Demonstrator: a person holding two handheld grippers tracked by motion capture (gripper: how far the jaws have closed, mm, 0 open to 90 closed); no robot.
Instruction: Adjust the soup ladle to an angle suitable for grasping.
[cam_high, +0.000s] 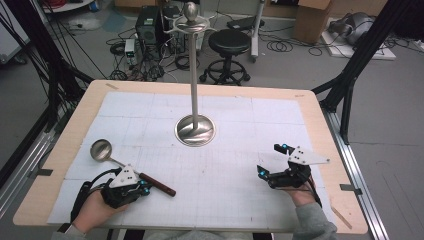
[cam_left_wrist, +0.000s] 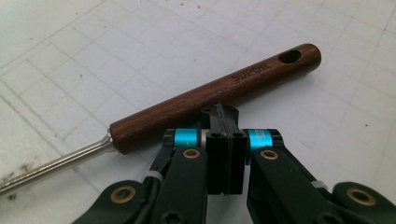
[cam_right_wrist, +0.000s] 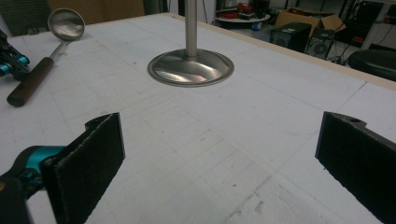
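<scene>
Ladle (cam_high: 131, 167) lies just beyond the pressed-together left claw (cam_left_wrist: 220, 114), untouched.

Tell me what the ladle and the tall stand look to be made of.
Ladle handle: dark brown wood, by its visible grain and matte finish, with a hanging hole at the end. Ladle bowl and shaft: shiny silver metal, probably stainless steel, by the reflections. Stand: polished metal too, its base mirroring light.
</scene>
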